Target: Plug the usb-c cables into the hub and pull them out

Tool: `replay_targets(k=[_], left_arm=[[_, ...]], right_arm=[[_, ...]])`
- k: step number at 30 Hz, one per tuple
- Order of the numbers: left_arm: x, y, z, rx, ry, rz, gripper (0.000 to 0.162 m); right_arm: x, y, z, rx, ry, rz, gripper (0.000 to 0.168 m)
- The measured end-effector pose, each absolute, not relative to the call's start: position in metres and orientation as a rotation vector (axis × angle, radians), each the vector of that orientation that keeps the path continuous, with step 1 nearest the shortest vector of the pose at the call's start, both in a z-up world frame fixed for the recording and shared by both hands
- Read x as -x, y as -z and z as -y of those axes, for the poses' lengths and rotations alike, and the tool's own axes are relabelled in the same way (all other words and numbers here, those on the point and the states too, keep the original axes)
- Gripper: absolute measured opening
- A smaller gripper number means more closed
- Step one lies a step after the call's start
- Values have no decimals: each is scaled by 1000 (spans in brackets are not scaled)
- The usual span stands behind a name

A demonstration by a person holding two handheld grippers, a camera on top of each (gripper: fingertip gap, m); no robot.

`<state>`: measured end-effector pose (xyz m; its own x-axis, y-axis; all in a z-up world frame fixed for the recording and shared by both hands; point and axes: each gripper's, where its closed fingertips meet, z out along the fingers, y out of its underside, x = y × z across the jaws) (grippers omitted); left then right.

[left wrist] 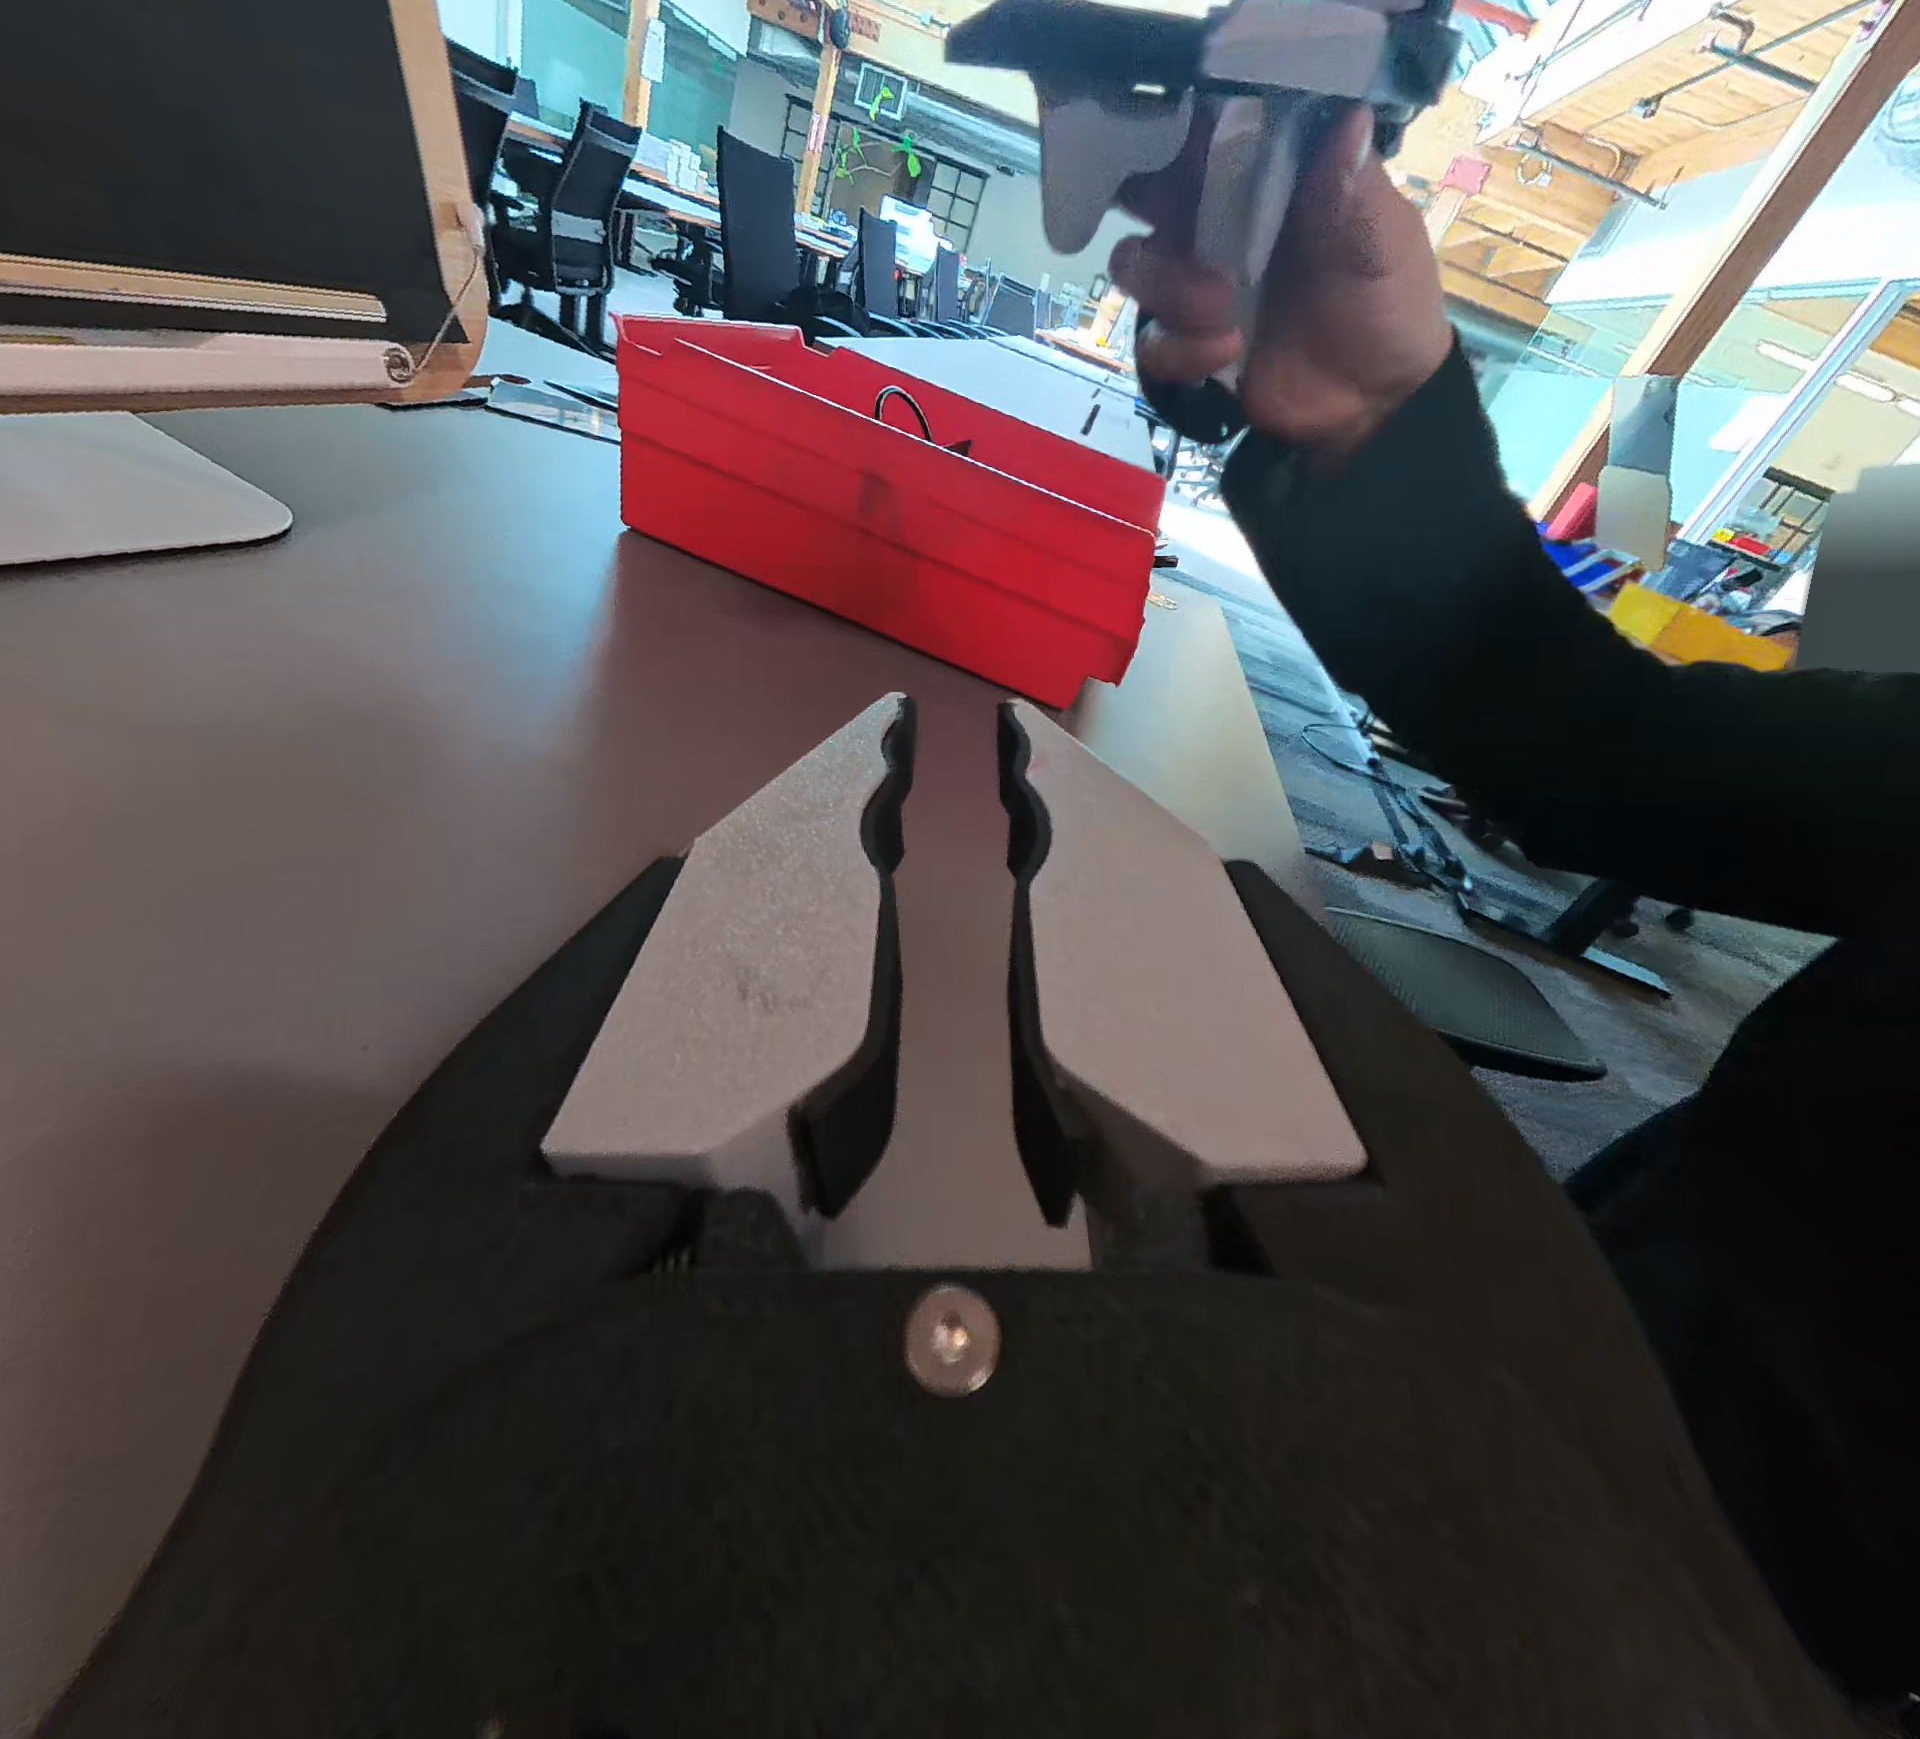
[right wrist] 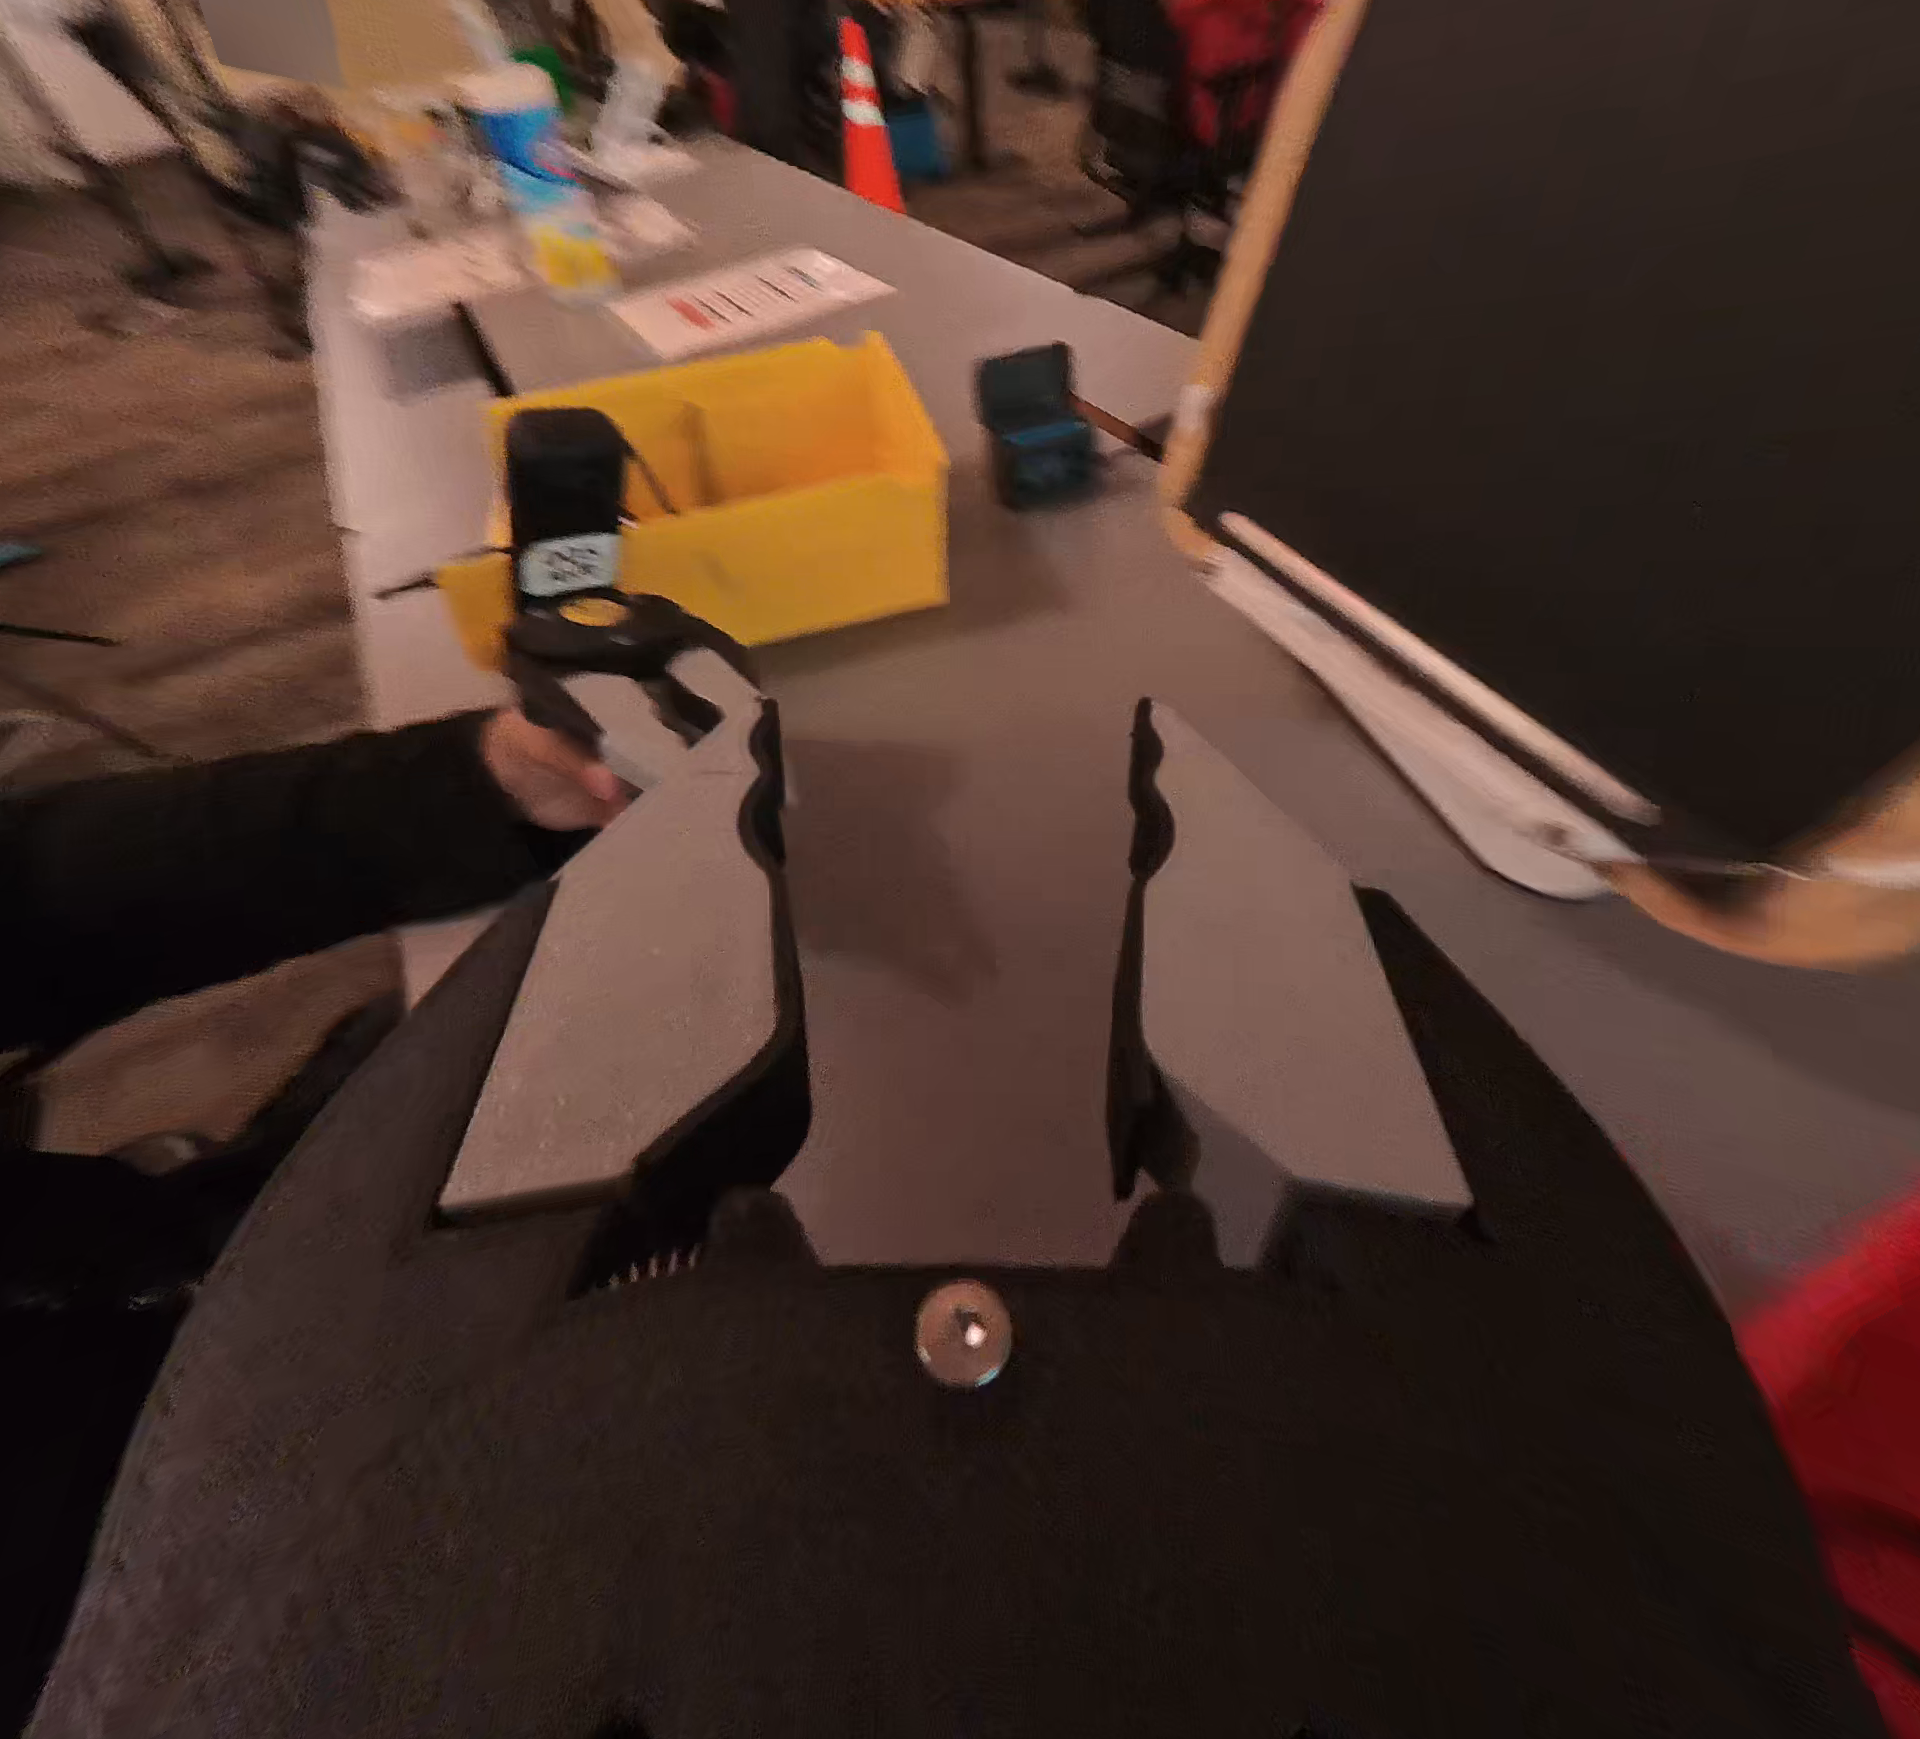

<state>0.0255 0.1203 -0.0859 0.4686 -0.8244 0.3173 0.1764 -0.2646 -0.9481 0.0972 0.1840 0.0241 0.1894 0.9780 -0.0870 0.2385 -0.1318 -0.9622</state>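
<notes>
Both tools are hovering empty, jaws apart: left gripper (left wrist: 954, 723) facing a red bin (left wrist: 883, 515), right gripper (right wrist: 954, 723) blurring, possibly overshooting unseen cables

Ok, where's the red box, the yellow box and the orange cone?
red box (left wrist: 883, 536): left wrist view, its long front side.
yellow box (right wrist: 800, 536): right wrist view, its front wall.
orange cone (right wrist: 868, 131): right wrist view, its middle.

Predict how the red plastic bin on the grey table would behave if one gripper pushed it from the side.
The red bin looks like thin-walled plastic, so probably light; it would likely slide on the smooth table rather than resist. Its low, wide, flat-bottomed shape suggests it is unlikely to tip. It sits near the table's edge, so a hard push might send it off.
</notes>
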Motion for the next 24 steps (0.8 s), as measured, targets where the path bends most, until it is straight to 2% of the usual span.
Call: replay_targets(k=[6, 10, 12, 14, 16, 20, 24], left_arm=[[-32, 79, -88, 1543, 1075, -610, 21], [-11, 43, -24, 1574, 960, -714, 26], [26, 17, 3, 1628, 793, -722, 26], [91, -3, 15, 1733, 516, -649, 30], [173, -9, 18, 1864, 228, -525, 40], [301, 42, 22, 2259, -161, -428, 45], [324, 98, 14, 2530, -73, -469, 43]], right_arm=[[-14, 56, -168, 1539, -1102, 1249, 67], [-6, 97, -180, 1517, -1055, 1240, 57], [-7, 98, -174, 1536, -1116, 1266, 63], [-10, 97, -178, 1527, -1109, 1232, 59], [-10, 94, -176, 1538, -1155, 1221, 60], [-10, 83, -170, 1526, -1272, 1182, 59], [-12, 83, -169, 1532, -1325, 1167, 59]])
